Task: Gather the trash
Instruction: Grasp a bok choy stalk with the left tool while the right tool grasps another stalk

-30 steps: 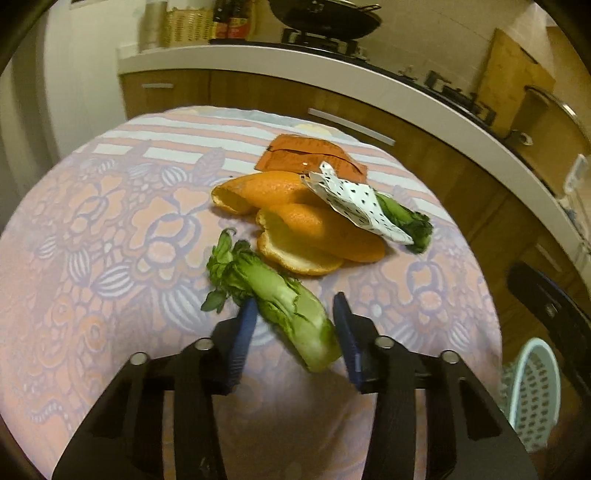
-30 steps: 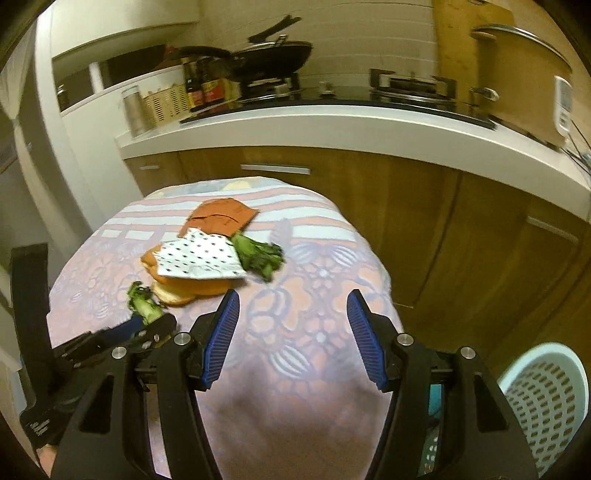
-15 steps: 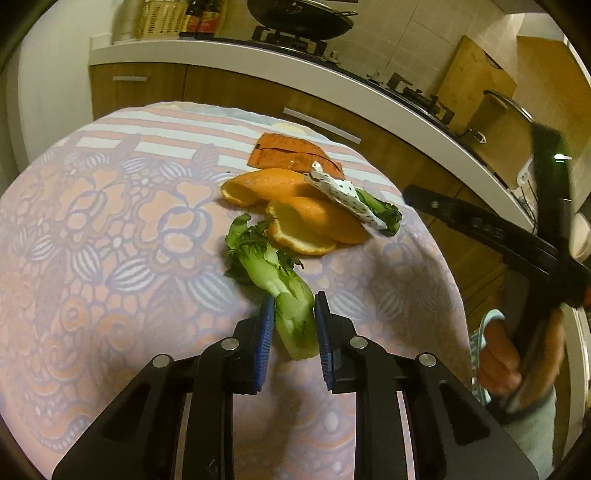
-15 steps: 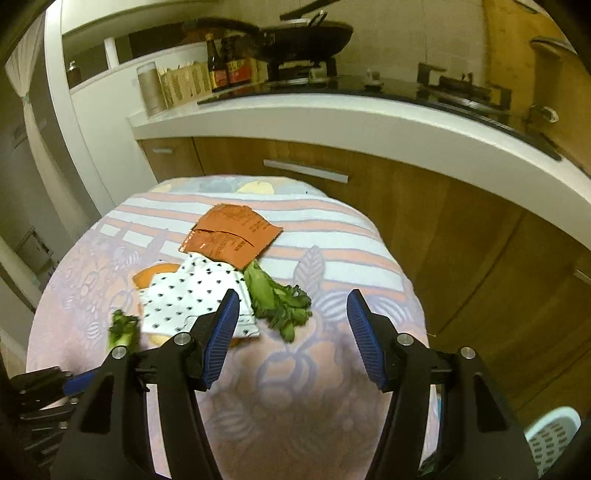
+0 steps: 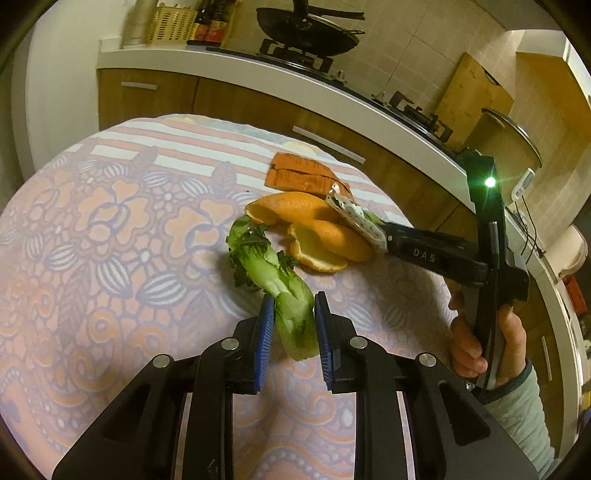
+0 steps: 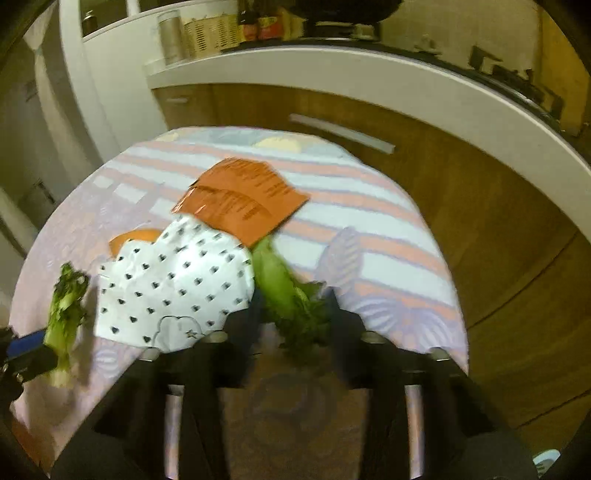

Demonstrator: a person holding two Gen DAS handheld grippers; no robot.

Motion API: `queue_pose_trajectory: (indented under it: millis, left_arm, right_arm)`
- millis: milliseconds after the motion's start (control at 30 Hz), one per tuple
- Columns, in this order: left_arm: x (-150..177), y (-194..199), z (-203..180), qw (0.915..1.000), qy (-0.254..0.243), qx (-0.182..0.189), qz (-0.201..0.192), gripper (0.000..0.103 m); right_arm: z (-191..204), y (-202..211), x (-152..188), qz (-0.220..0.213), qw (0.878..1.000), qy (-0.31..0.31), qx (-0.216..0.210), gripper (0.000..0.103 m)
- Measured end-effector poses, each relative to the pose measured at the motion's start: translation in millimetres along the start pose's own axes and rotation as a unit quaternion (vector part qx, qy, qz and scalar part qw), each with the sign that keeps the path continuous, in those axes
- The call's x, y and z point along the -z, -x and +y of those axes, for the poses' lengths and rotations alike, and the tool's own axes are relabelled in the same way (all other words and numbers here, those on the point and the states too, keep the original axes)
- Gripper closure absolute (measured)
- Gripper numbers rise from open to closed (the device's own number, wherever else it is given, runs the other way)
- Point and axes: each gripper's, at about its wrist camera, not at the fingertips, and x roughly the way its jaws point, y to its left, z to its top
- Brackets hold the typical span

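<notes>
The left claw is clamped on a bok choy stalk mid-surface. The right claw has just been closing around a second leafy green near the surface's right edge, beside spotted paper, orange peels and an orange packet; its grip is blurred.

I'm seeing a floral tablecloth covering the table, a white countertop running behind it, and a dark wok sitting on the stove. A woven basket is standing beside what are possibly sauce bottles.
</notes>
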Motion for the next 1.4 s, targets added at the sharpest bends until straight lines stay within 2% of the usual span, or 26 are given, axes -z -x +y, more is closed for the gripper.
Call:
queue_pose_trajectory:
  millis: [100,400,667,733,800,833,967,1133,1233,1300,1400]
  left_arm:
    - [1.0,3.2,-1.9,1.0,-0.002,0.004,-0.004,0.082]
    - [7.2,19.6,-13.4,0.9996,-0.008,0.017,-0.022,0.086]
    - [24.7,9.2,-12.7,0.9996,-0.023,0.012,0.014,0.084]
    - [28.1,4.1,-11.2,0.9996,-0.017,0.004,0.022,0.077]
    - [28.5,1.6,-10.5,0.9997,-0.015,-0.009,0.02,0.056]
    - [27.6,-0.3,-10.3,0.9996,-0.014,-0.017,0.019,0.052]
    - [20.9,-14.8,-11.9,0.9986,-0.011,-0.041,0.03,0.048]
    - [17.2,-21.6,-17.2,0.9982,-0.013,-0.049,0.033,0.043]
    - [18.9,-22.1,-23.2,0.9981,-0.022,-0.044,0.036,0.04]
    - [21.2,-21.9,-26.1,0.9982,-0.026,-0.039,0.038,0.039]
    - [23.1,-22.6,-28.5,0.9985,-0.028,-0.028,0.038,0.037]
  right_arm:
    - [3.9,6.9,3.5,-0.011,1.0,0.007,0.01,0.083]
    - [-3.0,50.9,17.1,-0.061,0.998,-0.014,0.03,0.085]
    - [-8.2,88.3,45.4,-0.083,0.995,-0.033,0.049,0.086]
    - [-8.5,92.9,56.8,-0.078,0.995,-0.045,0.047,0.086]
    - [-7.0,99.4,70.3,-0.076,0.995,-0.054,0.043,0.086]
    - [-5.4,101.8,76.6,-0.074,0.995,-0.059,0.04,0.086]
    - [5.4,104.8,99.9,-0.06,0.996,-0.066,0.028,0.086]
    - [15.5,98.1,115.2,-0.037,0.997,-0.068,0.032,0.085]
    - [14.2,96.0,120.5,-0.025,0.997,-0.076,0.023,0.075]
    - [14.2,98.0,123.6,-0.024,0.996,-0.079,0.021,0.05]
    - [14.5,104.9,126.2,-0.034,0.996,-0.079,0.02,0.046]
